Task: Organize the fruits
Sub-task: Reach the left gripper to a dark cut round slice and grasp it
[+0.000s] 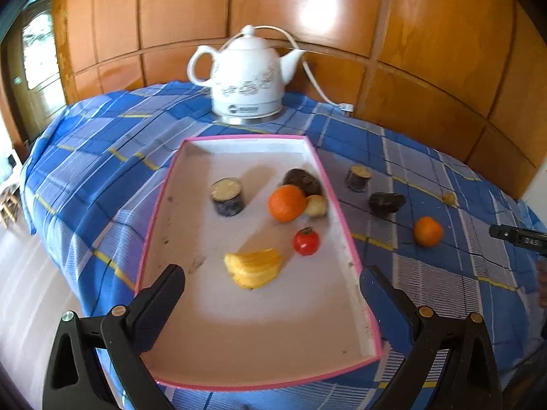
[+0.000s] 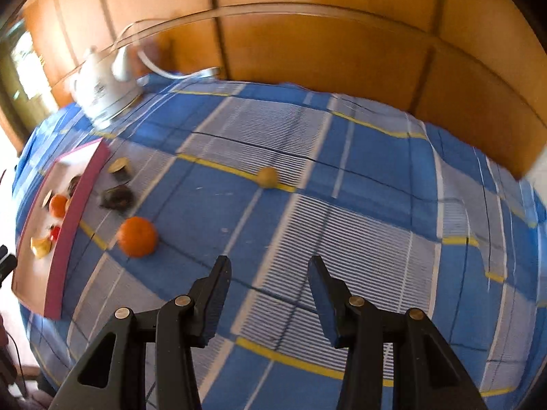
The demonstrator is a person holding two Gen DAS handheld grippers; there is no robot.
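Note:
A pink-rimmed white tray (image 1: 345, 235) (image 2: 70, 235) lies on the blue checked cloth. It holds an orange (image 1: 286, 203), a tomato (image 1: 306, 241), a yellow banana piece (image 1: 253, 268), a dark cut stump (image 1: 227, 197), a dark fruit (image 1: 302, 180) and a small pale fruit (image 1: 316, 205). On the cloth right of the tray lie a second orange (image 1: 428, 231) (image 2: 137, 236), a dark fruit (image 1: 386, 201) (image 2: 116, 197), a small stump (image 1: 358, 177) (image 2: 120, 168) and a small yellow fruit (image 2: 267, 177). My left gripper (image 1: 271, 285) hangs open over the tray's near half. My right gripper (image 2: 270, 278) is open above bare cloth, right of the loose orange.
A white ceramic kettle (image 1: 247, 75) (image 2: 102, 85) with a white cord (image 1: 318, 78) stands behind the tray. Wood panelling (image 1: 427, 41) backs the table. The cloth drops off at the left edge (image 1: 41, 184). The right gripper's tip (image 1: 518, 237) shows at the left wrist view's right edge.

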